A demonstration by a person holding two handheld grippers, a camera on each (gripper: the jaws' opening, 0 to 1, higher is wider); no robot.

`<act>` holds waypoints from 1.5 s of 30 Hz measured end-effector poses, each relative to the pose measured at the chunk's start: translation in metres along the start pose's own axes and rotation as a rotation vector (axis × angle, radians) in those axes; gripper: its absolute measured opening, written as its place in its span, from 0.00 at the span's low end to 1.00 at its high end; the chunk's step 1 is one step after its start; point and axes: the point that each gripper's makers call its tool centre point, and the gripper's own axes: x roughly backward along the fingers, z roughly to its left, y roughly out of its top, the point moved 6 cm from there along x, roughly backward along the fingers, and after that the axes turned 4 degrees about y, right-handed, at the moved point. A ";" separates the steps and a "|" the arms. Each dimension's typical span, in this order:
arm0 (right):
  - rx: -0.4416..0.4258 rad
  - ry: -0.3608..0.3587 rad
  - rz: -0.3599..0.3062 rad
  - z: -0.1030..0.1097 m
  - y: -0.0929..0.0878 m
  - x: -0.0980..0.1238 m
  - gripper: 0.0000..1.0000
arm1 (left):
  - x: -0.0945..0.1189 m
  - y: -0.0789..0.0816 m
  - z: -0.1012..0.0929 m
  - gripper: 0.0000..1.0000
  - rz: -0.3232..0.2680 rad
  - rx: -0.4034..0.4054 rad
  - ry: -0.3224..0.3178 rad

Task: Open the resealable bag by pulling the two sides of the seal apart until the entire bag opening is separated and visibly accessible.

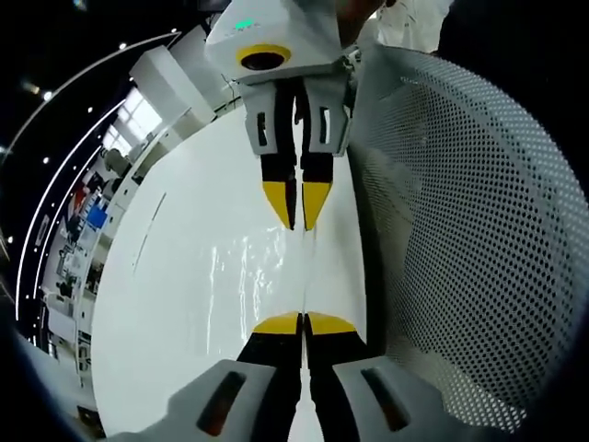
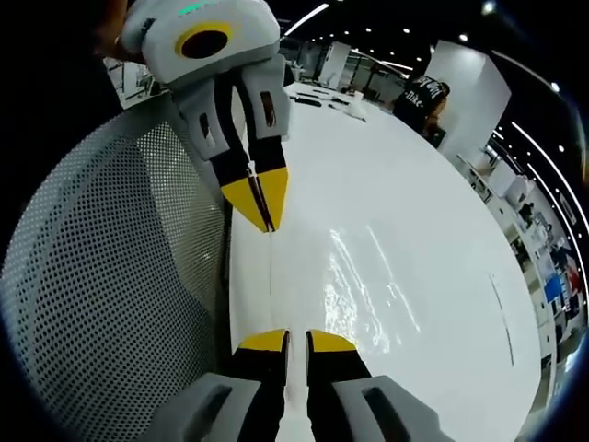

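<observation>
A clear resealable bag hangs stretched between my two grippers over the white table; it shows mainly as glossy wrinkles and a thin edge line. In the left gripper view, my left gripper is shut on the near end of the bag. The right gripper faces it from above, shut on the far end. In the right gripper view, my right gripper pinches the bag's edge, and the left gripper grips the other end. The bag gleams over the table. I cannot tell whether the seal is parted.
A white perforated panel, like a chair back, curves close beside both grippers. A person in a black shirt stands at the table's far end. Shelves and desks line the room beyond the table.
</observation>
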 end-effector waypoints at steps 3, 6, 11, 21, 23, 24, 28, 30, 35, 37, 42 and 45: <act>-0.008 -0.001 0.004 -0.001 0.000 -0.003 0.03 | 0.002 0.003 0.002 0.00 -0.027 -0.007 0.004; -0.029 -0.002 -0.012 -0.001 0.002 -0.004 0.02 | 0.004 0.002 0.006 0.00 -0.031 -0.003 0.014; -0.071 0.010 -0.023 -0.003 0.004 -0.005 0.00 | 0.005 0.002 0.009 0.00 -0.040 0.016 0.027; -0.122 -0.009 -0.027 -0.009 0.008 0.000 0.00 | 0.003 0.003 0.012 0.00 -0.006 -0.053 0.086; -0.120 -0.013 -0.024 -0.010 0.008 0.001 0.00 | 0.004 0.005 0.013 0.06 -0.005 -0.060 0.098; -0.122 -0.015 -0.024 -0.010 0.009 0.002 0.00 | 0.004 0.006 0.014 0.08 -0.007 -0.059 0.102; -0.124 -0.024 -0.020 -0.012 0.010 0.003 0.00 | 0.005 0.010 0.018 0.08 -0.031 0.018 0.092; -0.125 -0.024 -0.019 -0.012 0.010 0.004 0.00 | 0.007 0.012 0.020 0.08 -0.043 0.022 0.096; -0.126 -0.027 -0.014 -0.013 0.009 0.007 0.00 | 0.008 0.019 0.017 0.07 -0.049 -0.018 0.076; -0.131 -0.028 -0.011 -0.013 0.008 0.008 0.00 | 0.008 0.022 0.015 0.08 -0.051 -0.042 0.067; -0.131 -0.024 -0.011 -0.011 0.009 0.008 0.00 | 0.007 0.029 0.010 0.09 -0.049 -0.106 0.051; -0.129 -0.020 -0.017 -0.010 0.012 0.009 0.00 | 0.003 0.029 0.003 0.08 -0.031 -0.154 0.020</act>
